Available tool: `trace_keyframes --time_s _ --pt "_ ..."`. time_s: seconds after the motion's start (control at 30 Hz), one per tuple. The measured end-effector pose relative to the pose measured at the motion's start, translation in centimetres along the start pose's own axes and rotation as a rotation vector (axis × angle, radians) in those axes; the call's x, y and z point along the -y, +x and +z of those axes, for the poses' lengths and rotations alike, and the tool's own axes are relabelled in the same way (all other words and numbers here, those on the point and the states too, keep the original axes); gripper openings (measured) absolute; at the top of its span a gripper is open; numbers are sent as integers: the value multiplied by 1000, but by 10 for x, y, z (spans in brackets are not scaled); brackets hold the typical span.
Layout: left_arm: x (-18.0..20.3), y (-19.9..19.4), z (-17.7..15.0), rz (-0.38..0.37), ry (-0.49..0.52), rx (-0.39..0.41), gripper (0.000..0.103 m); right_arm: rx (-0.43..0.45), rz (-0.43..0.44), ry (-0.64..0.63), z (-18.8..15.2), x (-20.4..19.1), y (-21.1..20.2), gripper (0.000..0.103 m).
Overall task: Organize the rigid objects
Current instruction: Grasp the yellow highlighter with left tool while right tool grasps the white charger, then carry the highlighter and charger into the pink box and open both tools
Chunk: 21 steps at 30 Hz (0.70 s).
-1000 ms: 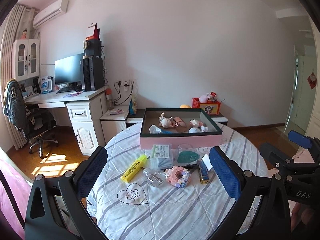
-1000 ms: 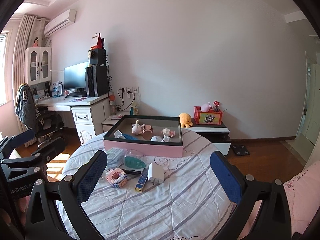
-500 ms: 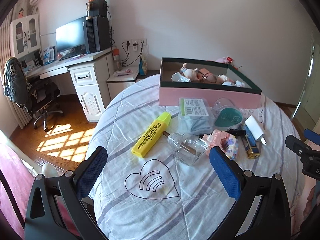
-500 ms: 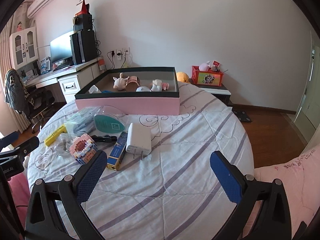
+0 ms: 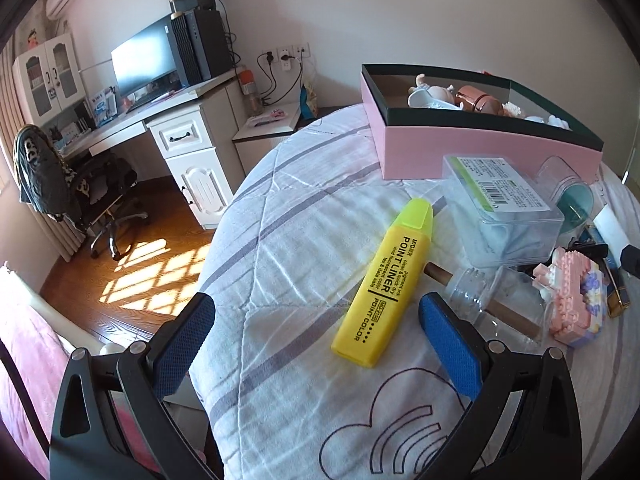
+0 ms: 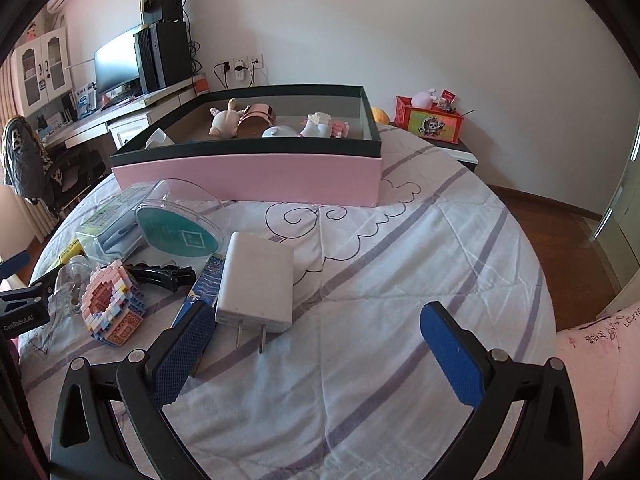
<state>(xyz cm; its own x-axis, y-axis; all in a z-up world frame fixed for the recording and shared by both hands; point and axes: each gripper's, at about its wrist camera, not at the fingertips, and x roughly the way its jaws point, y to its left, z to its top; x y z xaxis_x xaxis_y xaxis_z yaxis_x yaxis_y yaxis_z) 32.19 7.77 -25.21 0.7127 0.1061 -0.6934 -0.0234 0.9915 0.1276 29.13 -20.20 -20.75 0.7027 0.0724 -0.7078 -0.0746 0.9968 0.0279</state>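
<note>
Both grippers are spread wide with nothing in them: the left gripper (image 5: 316, 334) hangs low over the striped bedspread (image 5: 280, 240) right at the near end of the yellow highlighter (image 5: 386, 282), and the right gripper (image 6: 316, 342) sits just short of the white charger (image 6: 256, 280), whose prongs point toward it. The rest of the loose stuff is bunched up in front of the pink box (image 6: 256, 172): a clear plastic case (image 5: 504, 212), a small glass bottle (image 5: 492, 300), a pink brick model (image 6: 110, 304), a black hair clip (image 6: 160, 276), a blue carton (image 6: 206, 280) tucked against the charger's left side and a round teal-lidded case (image 6: 178, 232). The box itself already has a few little figurines inside, near its far side.
</note>
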Motion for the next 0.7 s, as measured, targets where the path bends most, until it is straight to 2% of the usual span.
trace_keyframes --time_s 0.1,0.13,0.2,0.23,0.27,0.33,0.43,0.5,0.6,0.7 --pt "0 7 7 -29 16 -23 103 -55 49 -11 8 -2 16 102" --pt "1 10 10 -34 24 -27 103 -57 59 -6 10 0 18 98" --pt "3 14 15 -48 43 -37 100 -57 39 -21 17 2 23 97" --pt "4 16 17 -55 54 -44 99 -60 32 -27 19 3 24 88" --pt "5 17 18 -61 62 -48 98 -70 20 -39 20 3 27 67" --pt "8 19 21 -77 76 -53 94 -103 -12 -66 19 2 36 48" --pt "13 22 25 -111 100 -60 88 -105 3 -81 21 2 38 48" --pt "17 20 23 -161 106 -45 53 -102 7 -90 22 2 38 47" --pt "28 13 19 -180 130 -22 28 -96 28 -94 21 2 37 41" --pt "29 8 17 -171 110 -12 26 -89 50 -85 21 3 34 41"
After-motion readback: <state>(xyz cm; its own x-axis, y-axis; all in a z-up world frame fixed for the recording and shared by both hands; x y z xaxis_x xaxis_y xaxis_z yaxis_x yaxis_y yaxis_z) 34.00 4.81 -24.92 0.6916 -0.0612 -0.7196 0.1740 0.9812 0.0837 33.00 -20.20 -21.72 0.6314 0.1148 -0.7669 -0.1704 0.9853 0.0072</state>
